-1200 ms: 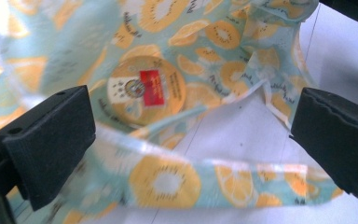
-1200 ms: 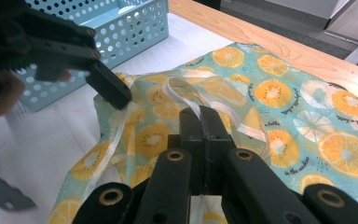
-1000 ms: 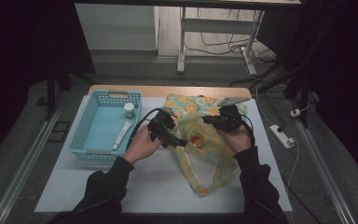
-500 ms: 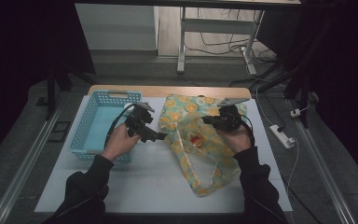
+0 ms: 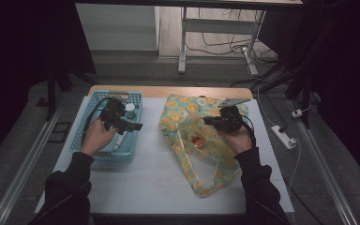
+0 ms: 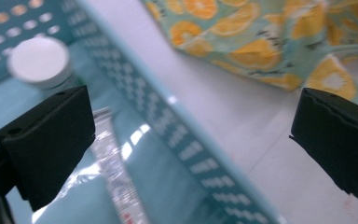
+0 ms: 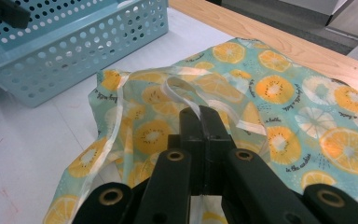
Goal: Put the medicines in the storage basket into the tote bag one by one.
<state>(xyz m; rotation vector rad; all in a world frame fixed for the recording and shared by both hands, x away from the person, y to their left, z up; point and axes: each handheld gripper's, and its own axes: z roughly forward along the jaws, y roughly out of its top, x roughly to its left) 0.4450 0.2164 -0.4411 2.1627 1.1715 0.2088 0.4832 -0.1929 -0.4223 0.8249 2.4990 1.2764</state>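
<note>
A teal bag with an orange-slice print (image 5: 194,140) lies on the white table, its mouth held up. My right gripper (image 5: 210,121) is shut on the bag's pale handle strap (image 7: 186,100), and its jaws meet at the strap in the right gripper view (image 7: 200,119). My left gripper (image 5: 133,126) hovers over the right side of the blue basket (image 5: 86,140) with its jaws wide open and nothing between them (image 6: 191,140). Below it in the basket lie a white-capped jar (image 6: 39,60) and a clear tube (image 6: 116,182). A small red item (image 5: 197,140) shows through the bag.
The basket's perforated right wall (image 6: 177,140) runs between the left gripper's jaws, with bare white table (image 5: 154,178) between basket and bag. A wooden strip (image 5: 168,91) edges the table's far side. A power strip (image 5: 283,137) lies on the floor at the right.
My left gripper has moved left, away from the bag's mouth to above the basket. The right gripper has stayed put, still shut on the bag's strap.
</note>
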